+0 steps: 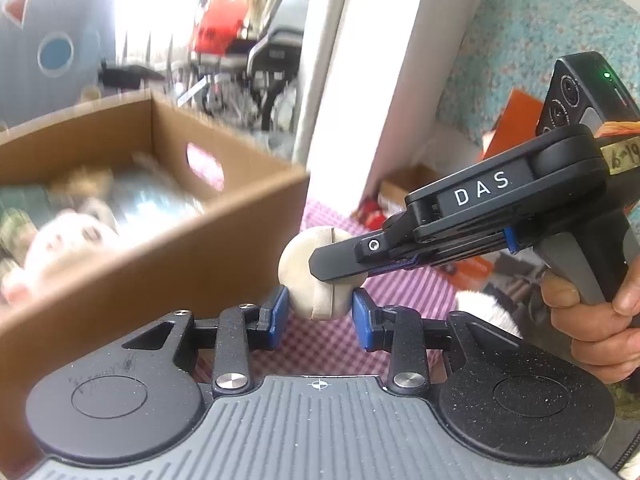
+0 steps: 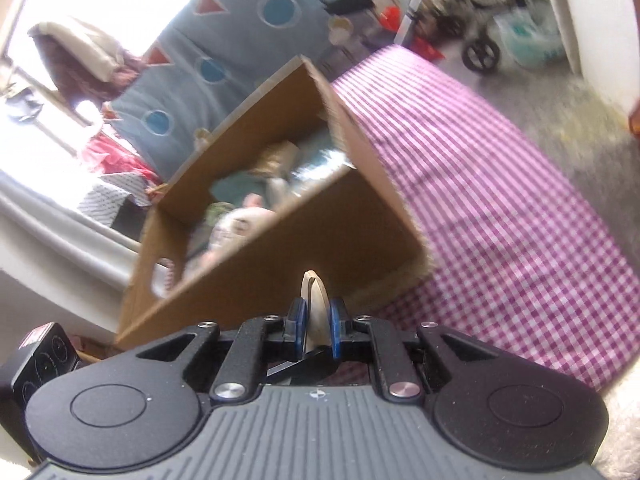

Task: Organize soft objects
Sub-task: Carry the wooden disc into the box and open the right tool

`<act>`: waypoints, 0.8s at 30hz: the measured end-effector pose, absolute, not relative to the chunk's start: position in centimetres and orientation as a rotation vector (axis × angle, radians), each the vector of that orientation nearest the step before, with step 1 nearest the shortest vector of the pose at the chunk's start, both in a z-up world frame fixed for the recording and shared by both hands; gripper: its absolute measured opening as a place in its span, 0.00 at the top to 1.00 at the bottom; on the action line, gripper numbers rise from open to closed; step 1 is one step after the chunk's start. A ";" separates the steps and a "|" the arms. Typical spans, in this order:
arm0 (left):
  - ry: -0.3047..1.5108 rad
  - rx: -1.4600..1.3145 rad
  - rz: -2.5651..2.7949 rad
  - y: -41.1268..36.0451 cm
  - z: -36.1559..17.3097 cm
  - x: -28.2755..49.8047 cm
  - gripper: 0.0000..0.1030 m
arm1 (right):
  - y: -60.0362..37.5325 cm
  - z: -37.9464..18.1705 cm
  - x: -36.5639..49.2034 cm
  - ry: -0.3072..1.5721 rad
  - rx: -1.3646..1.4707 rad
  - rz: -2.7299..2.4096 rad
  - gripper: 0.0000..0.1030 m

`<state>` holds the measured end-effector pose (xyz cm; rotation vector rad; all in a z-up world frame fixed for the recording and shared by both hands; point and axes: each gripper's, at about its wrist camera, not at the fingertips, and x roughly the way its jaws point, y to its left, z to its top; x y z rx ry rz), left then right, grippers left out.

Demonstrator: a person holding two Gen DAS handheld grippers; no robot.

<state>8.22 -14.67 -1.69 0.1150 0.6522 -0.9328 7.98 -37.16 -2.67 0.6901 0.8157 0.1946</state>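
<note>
1. Note the open brown cardboard box (image 2: pixel 320 232) standing on the purple-and-white checked cloth (image 2: pixel 500 200). It has an oval handle cut-out in its end wall and holds blurred soft toys, among them a white plush toy (image 1: pixel 60 248).
2. Note the large grey-blue cushion (image 2: pixel 224 60) behind the box, with round blue and triangular red patches.
3. Identify the task's thing: a cream, rounded soft disc (image 1: pixel 320 276) of foam-like material, matt, with a raised band running across its face. It is held in the air just beside the box's near corner, above the checked cloth.
4. Check your left gripper (image 1: pixel 320 312): its blue pads clamp the disc's lower part from both sides.
5. Check your right gripper (image 2: pixel 316 324): its jaws are clenched on the same disc, seen edge-on as a thin cream sliver between the blue pads. Your hand (image 1: pixel 600 320) wraps its handle.
6. Read the markings in the left wrist view: white letters "DAS" on the right gripper's body, and a handwritten yellow tag (image 1: pixel 624 156) reading roughly "6-19". A green light glows on the black camera housing (image 1: pixel 580 92).
</note>
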 end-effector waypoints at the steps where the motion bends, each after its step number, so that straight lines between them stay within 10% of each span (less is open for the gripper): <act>1: 0.626 0.119 -0.927 -14.4 -0.9 7.9 0.67 | -36.8 -1.8 7.5 0.794 0.676 0.206 0.86; 12: 0.478 0.081 -0.757 -12.1 4.6 10.8 0.66 | -32.1 7.6 10.8 0.631 0.467 0.436 0.87; 24: 0.574 -0.143 -0.574 -3.6 3.4 15.5 0.42 | -31.8 4.3 21.6 0.949 0.503 0.469 0.89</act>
